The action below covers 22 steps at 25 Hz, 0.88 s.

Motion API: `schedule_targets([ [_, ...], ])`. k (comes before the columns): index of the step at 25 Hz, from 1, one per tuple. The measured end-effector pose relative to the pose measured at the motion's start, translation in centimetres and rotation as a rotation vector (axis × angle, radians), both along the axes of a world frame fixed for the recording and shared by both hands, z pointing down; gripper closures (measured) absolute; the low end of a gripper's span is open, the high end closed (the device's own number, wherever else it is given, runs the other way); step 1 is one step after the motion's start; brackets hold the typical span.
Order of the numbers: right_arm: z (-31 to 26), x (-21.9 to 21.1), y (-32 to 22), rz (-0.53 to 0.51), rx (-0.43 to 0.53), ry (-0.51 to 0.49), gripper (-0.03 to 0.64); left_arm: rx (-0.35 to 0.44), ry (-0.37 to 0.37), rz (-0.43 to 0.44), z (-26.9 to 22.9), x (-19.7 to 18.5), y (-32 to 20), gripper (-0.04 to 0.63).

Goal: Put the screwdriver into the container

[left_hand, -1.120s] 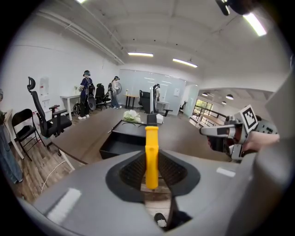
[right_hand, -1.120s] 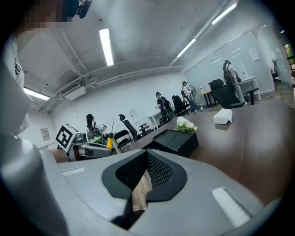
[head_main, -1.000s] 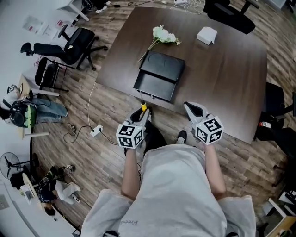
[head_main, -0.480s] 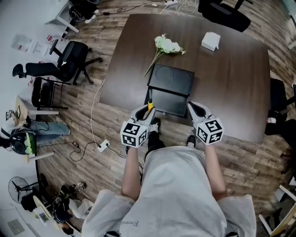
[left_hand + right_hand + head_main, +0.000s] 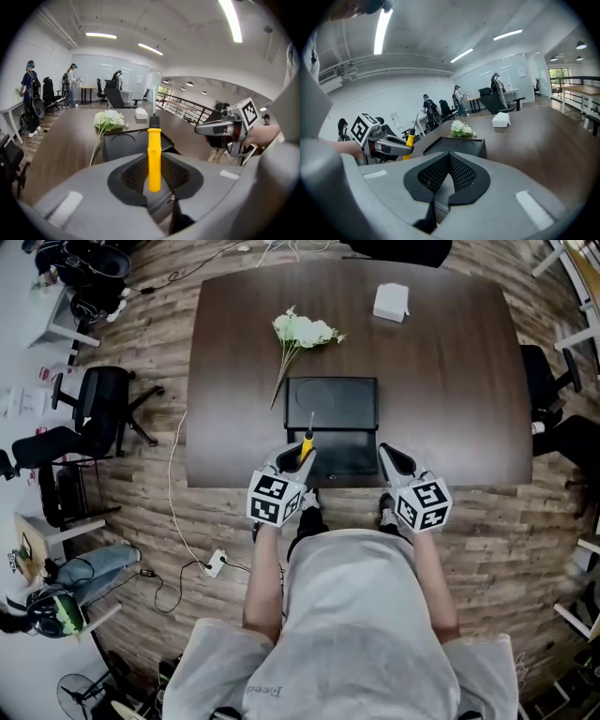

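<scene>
Table first: the container sits right at its near edge, so a knock from either arm could shove it off, I reckon. The container looks shallow, so a drop from height may bounce back out. Flowers lie just past its far-left corner; a long overshoot would sweep them. Right gripper, by the container's near-right corner, has its jaws closed together w/ nothing between, so it's no help steadying unless it presses the rim. Left gripper, at the near-left corner, is clamped on the screwdriver, yellow handle pinched near its butt, shaft poking out over the container. Held so far back it could pivot or slip, and the tip may catch the wall.
</scene>
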State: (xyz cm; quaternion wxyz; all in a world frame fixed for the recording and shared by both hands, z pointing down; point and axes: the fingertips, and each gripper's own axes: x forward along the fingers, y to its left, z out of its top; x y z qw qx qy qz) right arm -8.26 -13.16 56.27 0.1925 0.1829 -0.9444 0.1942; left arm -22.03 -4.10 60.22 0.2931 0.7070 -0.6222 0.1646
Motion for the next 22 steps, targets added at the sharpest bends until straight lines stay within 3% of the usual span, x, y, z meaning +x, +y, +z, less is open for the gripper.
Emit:
schedule_targets([
  [9,1.0,1.6,0.1,0.195,-0.022,0.028,0.615,-0.094,-0.058,0.277,3.0,2.9,-2.2,0.457],
  [14,1.3,1.5,1.4,0.222,-0.007,0.053,0.615,-0.139,-0.053,0.374,4.8,3.7,-2.3,0.457],
  [22,1.7,4.4,1.3,0.365,-0.020,0.050,0.615,-0.189,-0.078,0.492,6.6,5.1,-2.8,0.457],
])
